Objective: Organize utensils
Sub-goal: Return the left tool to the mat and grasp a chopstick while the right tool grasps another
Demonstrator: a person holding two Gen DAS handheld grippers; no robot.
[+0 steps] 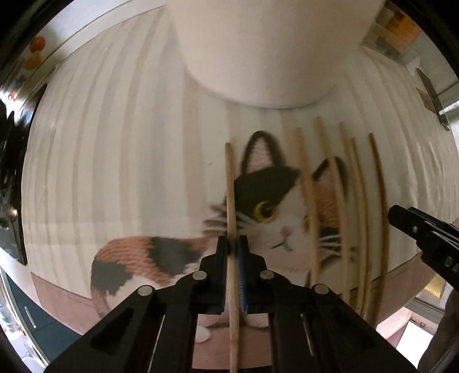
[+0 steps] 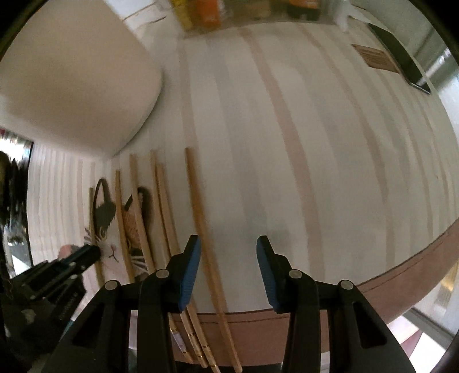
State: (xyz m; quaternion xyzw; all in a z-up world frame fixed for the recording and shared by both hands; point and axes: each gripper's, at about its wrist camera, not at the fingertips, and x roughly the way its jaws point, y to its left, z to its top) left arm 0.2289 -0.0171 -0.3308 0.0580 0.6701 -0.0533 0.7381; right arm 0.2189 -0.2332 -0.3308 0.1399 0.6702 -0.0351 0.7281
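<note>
Several wooden chopsticks lie side by side on a striped placemat (image 1: 114,160) printed with a calico cat. My left gripper (image 1: 233,244) is shut on the leftmost chopstick (image 1: 229,183), which runs straight between the pads. The other chopsticks (image 1: 357,200) lie to its right. In the right wrist view my right gripper (image 2: 228,246) is open and empty just above the mat, with the rightmost chopstick (image 2: 198,206) beside its left pad. The left gripper (image 2: 83,255) shows at the lower left there, and the right gripper's tip (image 1: 413,223) shows in the left wrist view.
A large cream-white container (image 1: 258,51) stands on the mat just beyond the chopsticks; it also shows in the right wrist view (image 2: 74,80). A knife (image 2: 401,60) lies at the far right. Jars and bottles (image 2: 212,11) stand at the back. The mat's brown front border (image 2: 401,272) is near.
</note>
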